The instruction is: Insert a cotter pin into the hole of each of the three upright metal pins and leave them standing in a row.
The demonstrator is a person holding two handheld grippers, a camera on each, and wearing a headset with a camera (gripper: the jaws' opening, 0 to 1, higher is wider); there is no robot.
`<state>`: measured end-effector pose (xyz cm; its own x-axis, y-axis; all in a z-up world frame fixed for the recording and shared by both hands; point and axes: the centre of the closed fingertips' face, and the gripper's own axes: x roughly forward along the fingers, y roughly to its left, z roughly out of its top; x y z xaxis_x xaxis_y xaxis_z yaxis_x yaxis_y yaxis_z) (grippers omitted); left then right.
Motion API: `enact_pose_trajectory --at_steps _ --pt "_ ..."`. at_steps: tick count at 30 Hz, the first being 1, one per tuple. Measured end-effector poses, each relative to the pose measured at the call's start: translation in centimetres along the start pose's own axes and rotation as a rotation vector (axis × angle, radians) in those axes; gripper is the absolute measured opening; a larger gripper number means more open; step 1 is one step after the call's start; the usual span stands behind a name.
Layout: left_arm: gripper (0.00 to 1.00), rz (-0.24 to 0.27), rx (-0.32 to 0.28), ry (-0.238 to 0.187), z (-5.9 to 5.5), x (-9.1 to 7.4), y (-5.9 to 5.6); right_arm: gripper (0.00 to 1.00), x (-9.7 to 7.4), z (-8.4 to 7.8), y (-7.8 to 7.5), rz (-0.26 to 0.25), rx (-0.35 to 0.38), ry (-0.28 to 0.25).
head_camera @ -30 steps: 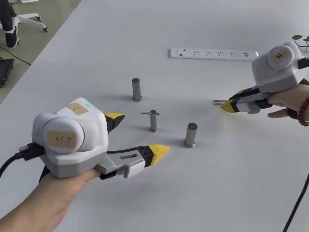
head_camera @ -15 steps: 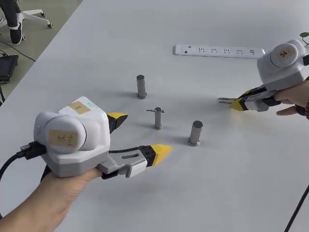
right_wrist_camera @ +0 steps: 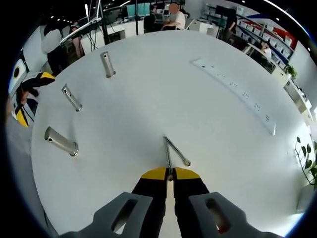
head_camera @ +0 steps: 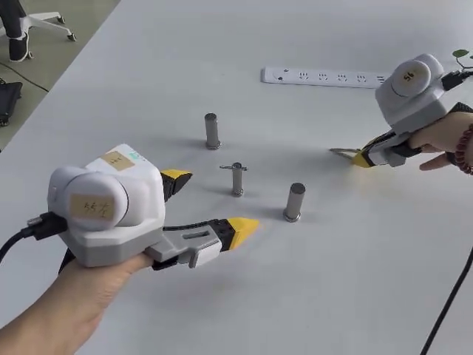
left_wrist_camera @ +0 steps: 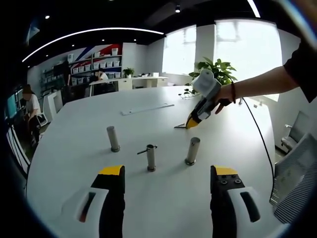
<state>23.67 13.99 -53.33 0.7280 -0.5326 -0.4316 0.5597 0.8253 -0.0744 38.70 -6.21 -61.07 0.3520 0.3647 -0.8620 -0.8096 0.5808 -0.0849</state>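
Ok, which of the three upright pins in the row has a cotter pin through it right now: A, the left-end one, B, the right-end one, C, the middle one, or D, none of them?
C: the middle pin has a cotter pin crosswise through its top, while the left-end pin and the right-end pin stand bare.

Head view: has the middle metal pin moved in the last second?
No. The middle metal pin holds the same spot between the left metal pin and the right metal pin; only the camera shifted.
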Motion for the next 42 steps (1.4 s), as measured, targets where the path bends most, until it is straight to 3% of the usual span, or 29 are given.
enact_pose_trajectory --at_steps 8,11,14,20,30,38,42 --pt "0.69 -0.005 0.009 0.013 -0.2 -0.2 0.0 0.0 -0.1 -0.1 0.6 0.014 -0.035 0.025" --pt "0.68 -0.006 0.009 0.012 -0.1 -0.2 -0.1 0.0 0.3 0.1 0.3 0.011 -0.105 0.025" --pt "0.66 -0.01 0.011 0.01 0.1 -0.2 -0.1 0.0 -0.1 0.0 1.3 0.024 -0.116 0.02" --pt "0.65 -0.019 0.015 0.009 0.4 -0.2 -0.3 0.0 -0.1 0.2 1.2 -0.002 -0.173 0.018" --pt "0.64 -0.027 0.024 0.015 0.7 -0.1 -0.6 0.0 -1.8 0.6 2.5 -0.014 -0.206 -0.036" --pt "0.55 -0.044 0.019 0.005 2.2 -0.1 -0.8 0.0 -3.8 2.4 4.6 -0.02 -0.312 -0.11" --pt "0.5 -0.05 -0.002 0.02 2.7 0.3 -0.9 0.0 -4.7 3.5 5.8 -0.014 -0.37 -0.152"
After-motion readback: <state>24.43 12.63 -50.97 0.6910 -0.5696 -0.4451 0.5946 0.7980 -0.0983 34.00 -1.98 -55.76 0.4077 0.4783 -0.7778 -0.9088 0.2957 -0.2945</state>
